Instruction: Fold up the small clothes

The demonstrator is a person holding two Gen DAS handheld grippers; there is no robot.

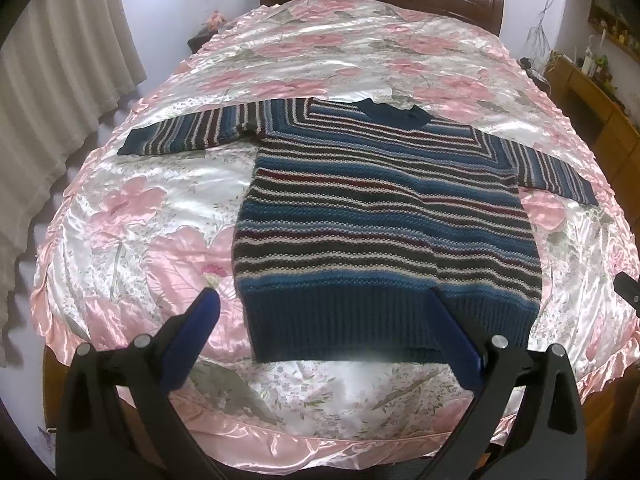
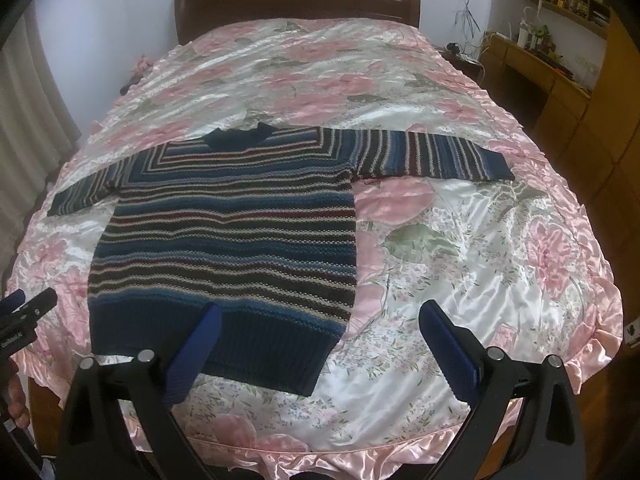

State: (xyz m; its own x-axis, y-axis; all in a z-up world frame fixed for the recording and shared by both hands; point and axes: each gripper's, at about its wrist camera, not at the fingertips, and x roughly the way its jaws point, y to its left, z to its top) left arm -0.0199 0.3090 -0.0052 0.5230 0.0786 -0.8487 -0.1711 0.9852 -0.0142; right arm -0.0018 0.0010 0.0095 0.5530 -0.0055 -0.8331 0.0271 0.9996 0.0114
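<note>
One striped sweater [image 1: 384, 208], left wrist view: flat on the satin bedspread [image 1: 160, 208], sleeves out; my left gripper [image 1: 324, 300] hovers spread wide over its hem, where I judge slick satin could let it slide. Right wrist view: my right gripper [image 2: 320, 316] gapes empty above the hem's right corner.

You have one striped knit sweater [image 1: 384, 216] lying flat and unfolded on the bed, both sleeves spread out sideways, dark blue collar toward the headboard, ribbed navy hem nearest you at the foot.
</note>
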